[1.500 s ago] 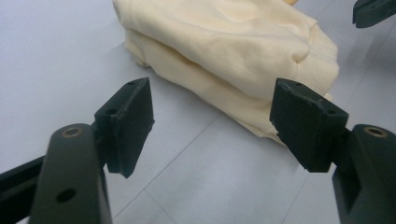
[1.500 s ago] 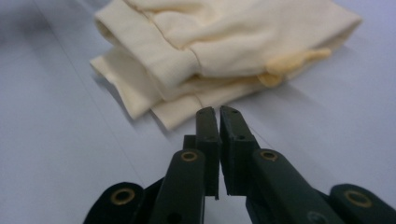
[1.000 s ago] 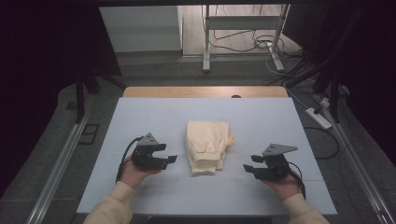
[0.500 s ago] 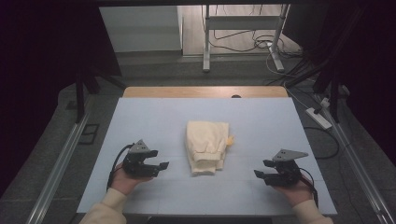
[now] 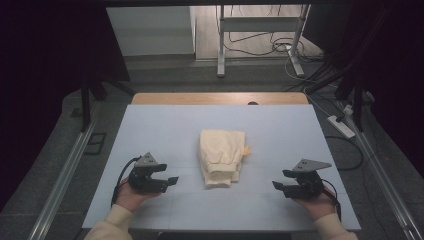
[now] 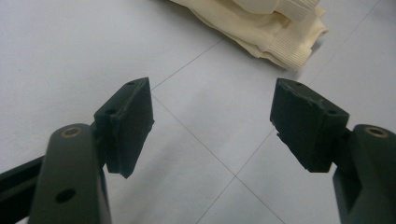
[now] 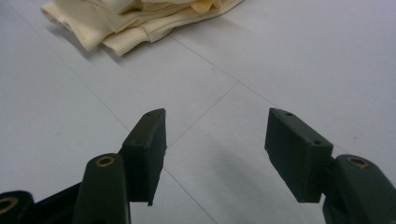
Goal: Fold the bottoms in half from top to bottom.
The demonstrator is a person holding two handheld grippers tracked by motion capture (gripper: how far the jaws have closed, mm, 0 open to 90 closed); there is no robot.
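So the folded cream knitted garment (image 5: 221, 157) sits mid-counter (image 5: 165, 125), between the left hand-held gripper (image 5: 167, 180) and right hand-held gripper (image 5: 280, 181), apart from both. Its long axis runs front-to-back, ribbed cuffs toward the person. Both hand-held grippers are open, nothing between them; the right's jaws were just widening.

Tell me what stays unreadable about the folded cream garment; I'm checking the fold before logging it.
- Folded cream garment: its type is unclear in the high view, too small.
- Orange bit at its edge: mostly tucked under the fabric.
- Left gripper view: the garment is cut off by the top edge.
- Right gripper view: likewise cut off.
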